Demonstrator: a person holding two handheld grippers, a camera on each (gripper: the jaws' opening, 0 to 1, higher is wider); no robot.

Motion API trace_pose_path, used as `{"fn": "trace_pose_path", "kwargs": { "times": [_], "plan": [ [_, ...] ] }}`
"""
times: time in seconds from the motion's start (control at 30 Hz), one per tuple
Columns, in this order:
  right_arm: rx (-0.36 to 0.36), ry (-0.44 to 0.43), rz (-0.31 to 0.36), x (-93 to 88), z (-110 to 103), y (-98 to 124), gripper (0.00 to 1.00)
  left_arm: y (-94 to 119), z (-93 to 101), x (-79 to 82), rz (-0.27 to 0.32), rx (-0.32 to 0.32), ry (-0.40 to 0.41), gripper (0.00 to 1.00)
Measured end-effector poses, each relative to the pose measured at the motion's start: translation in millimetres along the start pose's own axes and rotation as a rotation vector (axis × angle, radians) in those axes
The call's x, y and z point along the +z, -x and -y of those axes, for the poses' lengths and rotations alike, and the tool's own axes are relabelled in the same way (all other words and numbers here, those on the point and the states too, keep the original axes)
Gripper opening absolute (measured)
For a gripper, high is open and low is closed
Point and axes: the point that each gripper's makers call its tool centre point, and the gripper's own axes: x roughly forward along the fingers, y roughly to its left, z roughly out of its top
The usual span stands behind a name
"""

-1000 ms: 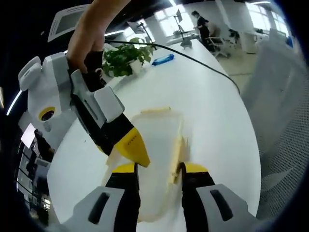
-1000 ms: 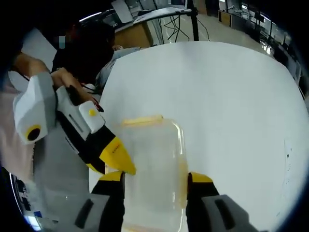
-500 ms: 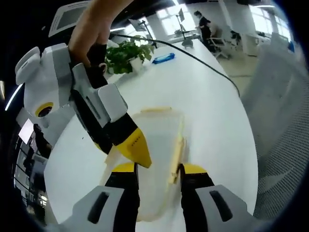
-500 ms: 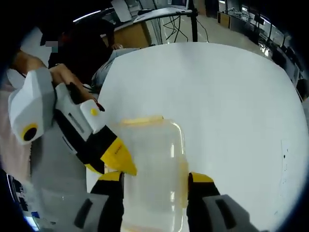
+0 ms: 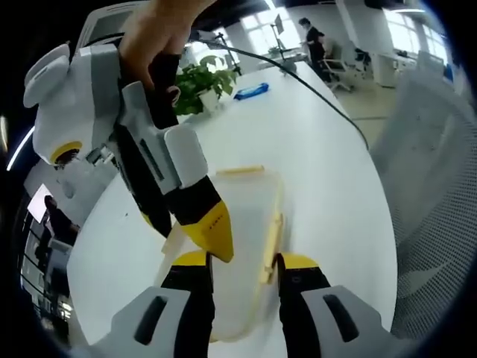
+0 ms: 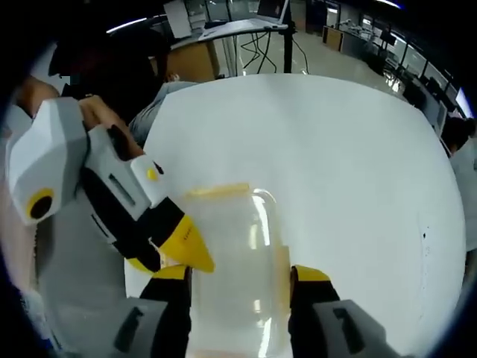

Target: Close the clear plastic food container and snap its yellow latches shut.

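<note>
The clear plastic container lies on the white table, with a yellow latch at its far end and another yellow latch along its right side. My left gripper is open, its jaws spread just above the container's near end. My right gripper, held by a hand, slants in from the left and its yellow tip touches the container's left edge. In the right gripper view the container sits between the spread jaws of my open right gripper, and the left gripper points at the container's left rim.
A potted plant and a blue object stand at the table's far end, with a black cable running across it. A mesh chair back is at the right. A seated person is beyond the table.
Both views have shifted slightly. The other gripper looms a little larger and more upright in each view. The container has stayed in place.
</note>
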Motion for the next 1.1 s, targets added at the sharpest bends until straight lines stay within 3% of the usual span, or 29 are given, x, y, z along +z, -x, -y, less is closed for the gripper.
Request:
{"fn": "trace_pose_path", "kwargs": {
  "times": [0.3, 0.47, 0.53, 0.67, 0.9, 1.1],
  "plan": [
    [-0.083, -0.037, 0.06, 1.8, 0.5, 3.5, 0.52, -0.1, -0.5, 1.3, -0.005, -0.024, 0.009, 0.31],
    [-0.118, -0.069, 0.117, 1.4, 2.1, 6.2, 0.55, 1.0, 3.0, 0.5, -0.016, -0.035, -0.032, 0.34],
    [-0.132, -0.073, 0.124, 1.3, 3.9, 6.8, 0.57, 2.5, 5.5, 1.0, -0.012, -0.052, -0.041, 0.37],
    [-0.125, -0.085, 0.109, -3.3, -0.8, 7.2, 0.61, 8.2, 4.6, -0.6, -0.016, -0.051, -0.059, 0.34],
    [-0.118, -0.068, 0.152, -4.1, -10.2, 10.4, 0.65, 14.4, -9.3, -2.5, -0.007, -0.024, 0.023, 0.47],
    [-0.141, -0.079, 0.168, -15.6, -13.1, 15.5, 0.72, 15.9, -22.1, -7.3, -0.017, -0.013, 0.06, 0.6]
  ]
}}
